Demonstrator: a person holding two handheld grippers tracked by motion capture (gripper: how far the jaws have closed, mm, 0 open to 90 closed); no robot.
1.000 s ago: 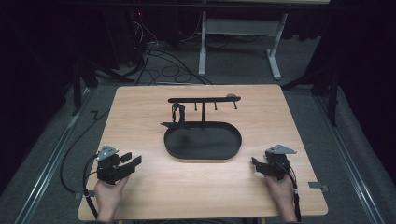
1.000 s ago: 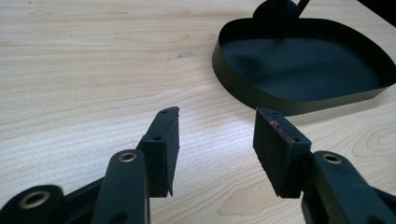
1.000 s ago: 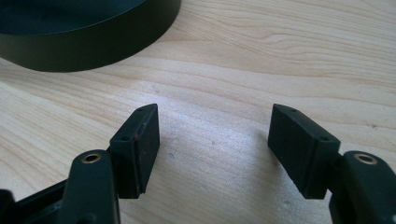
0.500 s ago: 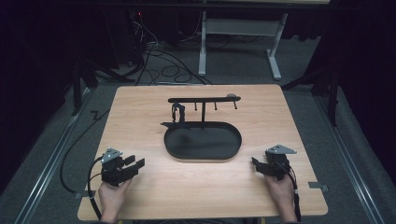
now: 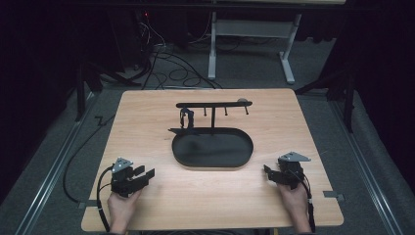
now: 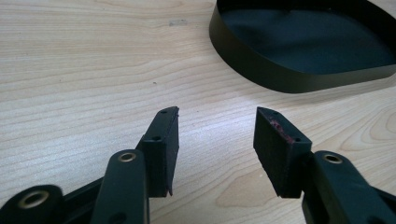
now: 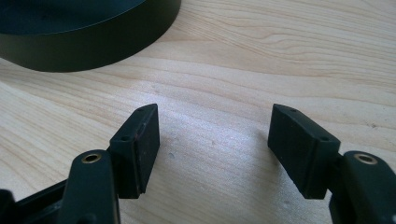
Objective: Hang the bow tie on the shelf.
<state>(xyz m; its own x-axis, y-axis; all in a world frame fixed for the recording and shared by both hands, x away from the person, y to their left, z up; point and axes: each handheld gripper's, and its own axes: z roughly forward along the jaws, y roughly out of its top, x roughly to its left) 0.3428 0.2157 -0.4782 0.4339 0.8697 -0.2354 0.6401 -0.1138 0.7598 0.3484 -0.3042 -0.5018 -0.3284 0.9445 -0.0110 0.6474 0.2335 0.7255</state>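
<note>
The tabletop (image 5: 147, 112) was pale wood with a visible grain, lit brightly while the room around it lay dark. It stood on grey carpeted floor (image 5: 337, 63). Beyond the tabletop's far edge a white metal table frame (image 5: 249, 44) rested on the carpet, and left of that frame black cables (image 5: 166, 63) sprawled in loops. Metal rails (image 5: 44, 171) ran along the floor on both sides of the tabletop.

Colour-wise on my feed: the table (image 5: 147, 122) is pale wood with wavy grain, the oval tray (image 5: 213, 160) is plain black, same for the rack (image 5: 214, 104) and both grippers' pads (image 6: 164, 149).
</note>
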